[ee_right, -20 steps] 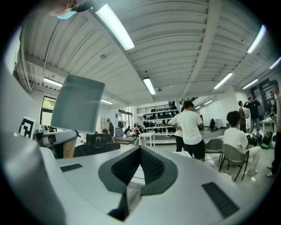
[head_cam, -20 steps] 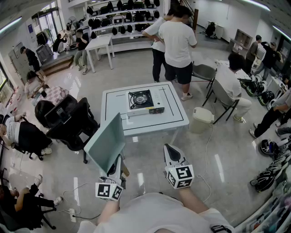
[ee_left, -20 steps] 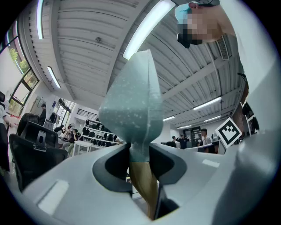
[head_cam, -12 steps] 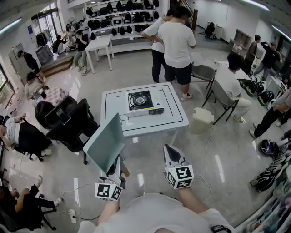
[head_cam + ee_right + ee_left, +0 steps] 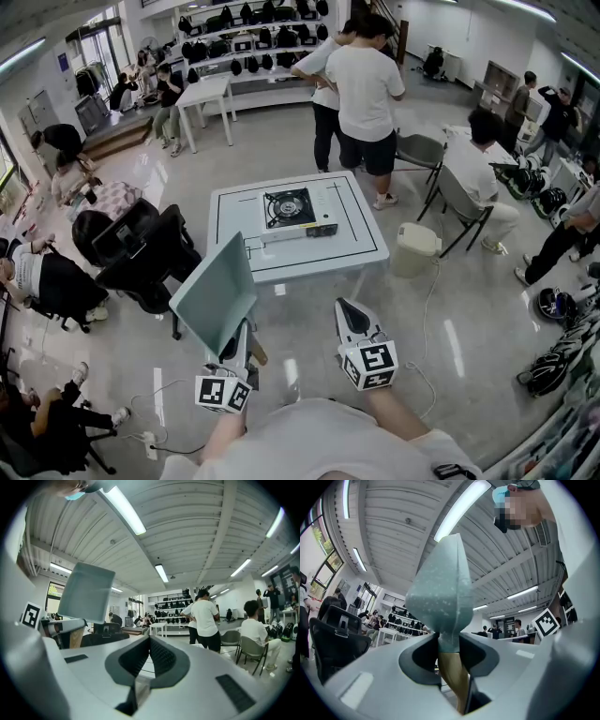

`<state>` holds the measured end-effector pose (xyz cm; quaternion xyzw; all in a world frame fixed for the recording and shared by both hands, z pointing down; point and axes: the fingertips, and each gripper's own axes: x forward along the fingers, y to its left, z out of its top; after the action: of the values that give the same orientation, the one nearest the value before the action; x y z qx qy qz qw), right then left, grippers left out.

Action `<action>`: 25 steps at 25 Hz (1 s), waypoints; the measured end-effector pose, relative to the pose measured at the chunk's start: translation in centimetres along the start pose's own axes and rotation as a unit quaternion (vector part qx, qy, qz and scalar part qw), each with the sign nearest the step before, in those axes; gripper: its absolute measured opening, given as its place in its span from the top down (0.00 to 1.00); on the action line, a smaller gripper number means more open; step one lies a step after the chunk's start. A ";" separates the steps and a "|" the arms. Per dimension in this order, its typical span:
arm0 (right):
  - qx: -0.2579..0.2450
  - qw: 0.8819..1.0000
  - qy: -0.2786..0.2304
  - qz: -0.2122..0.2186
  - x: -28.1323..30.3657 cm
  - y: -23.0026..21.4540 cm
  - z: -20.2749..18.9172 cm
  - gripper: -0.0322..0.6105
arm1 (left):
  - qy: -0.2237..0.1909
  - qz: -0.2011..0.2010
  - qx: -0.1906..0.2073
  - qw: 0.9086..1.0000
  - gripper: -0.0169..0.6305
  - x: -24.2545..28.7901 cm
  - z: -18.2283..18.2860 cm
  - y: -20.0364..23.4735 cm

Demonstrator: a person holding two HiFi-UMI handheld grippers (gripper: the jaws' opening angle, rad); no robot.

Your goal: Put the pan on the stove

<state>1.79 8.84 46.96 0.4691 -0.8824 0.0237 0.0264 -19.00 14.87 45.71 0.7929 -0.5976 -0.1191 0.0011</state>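
Left gripper (image 5: pixel 236 349) clamped on the handle (image 5: pixel 452 677) of the pan (image 5: pixel 217 295) — pan held tilted in the air, well short of the table (image 5: pixel 366 248). Stove (image 5: pixel 292 211) sits on the table. Right gripper (image 5: pixel 349 314) — jaws together, nothing between.

No word, brand, number or sign is legible in any view. The left tongs (image 5: pixel 234 339) and right tongs (image 5: pixel 346 309) each carry a cube with black-and-white square patterns, which hold no letters or digits. Any print on the stove (image 5: pixel 295 208) is too small to read.
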 end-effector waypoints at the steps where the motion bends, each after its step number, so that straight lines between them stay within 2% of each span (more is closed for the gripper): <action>1: 0.001 1.000 -0.001 0.001 0.0 0.0 0.0 0.94 | 0.000 0.001 0.002 1.000 0.79 0.0 0.0 0.0; 11: 0.011 1.000 -0.010 0.019 -0.3 -1.3 0.0 0.94 | -0.001 0.003 0.014 1.000 0.79 0.9 0.0 -1.5; 25: 0.000 0.999 -0.013 0.041 -1.4 -6.4 0.5 0.94 | -0.011 0.024 0.016 1.000 0.79 3.7 -0.6 -5.2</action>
<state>7.90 6.36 46.47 0.4329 -0.9011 0.0189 0.0142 -13.01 12.72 44.83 0.7769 -0.6183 -0.1181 -0.0159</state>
